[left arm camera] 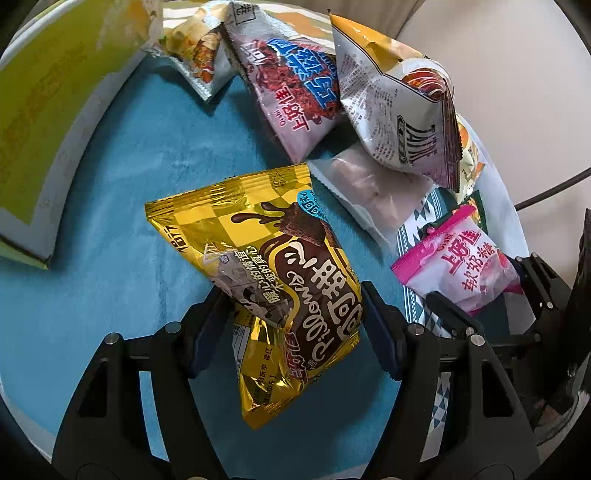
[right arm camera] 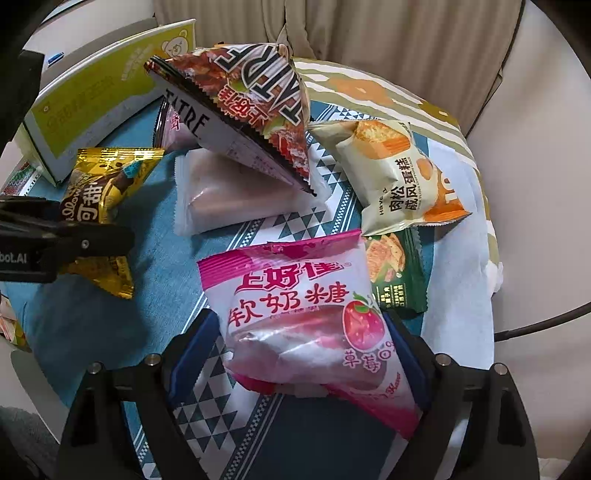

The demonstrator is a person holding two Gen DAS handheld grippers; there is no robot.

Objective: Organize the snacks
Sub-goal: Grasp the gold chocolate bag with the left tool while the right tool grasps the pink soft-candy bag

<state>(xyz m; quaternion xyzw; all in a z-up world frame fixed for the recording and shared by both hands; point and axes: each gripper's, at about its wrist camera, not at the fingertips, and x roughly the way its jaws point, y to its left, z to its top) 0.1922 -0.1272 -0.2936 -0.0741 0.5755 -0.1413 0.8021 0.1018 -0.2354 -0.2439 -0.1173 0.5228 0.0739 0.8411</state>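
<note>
My left gripper (left arm camera: 295,317) is shut on a gold chocolate snack bag (left arm camera: 273,269) and holds it above the blue cloth (left arm camera: 110,221). The same bag (right arm camera: 99,192) and the left gripper (right arm camera: 74,236) show at the left of the right wrist view. My right gripper (right arm camera: 303,354) is shut on a pink strawberry candy bag (right arm camera: 299,310), which also shows in the left wrist view (left arm camera: 458,269). Loose snacks lie behind: a TATRE chip bag (right arm camera: 255,110), a translucent pouch (right arm camera: 236,195), a cream cake pack (right arm camera: 391,166) and a green pack (right arm camera: 395,273).
A yellow-green box (right arm camera: 92,96) stands at the left edge of the table (left arm camera: 33,122). A purple snack bag (left arm camera: 291,92) and a small white pack (left arm camera: 195,55) lie at the back. A patterned runner (right arm camera: 207,398) crosses the blue cloth. Curtains (right arm camera: 369,33) hang behind.
</note>
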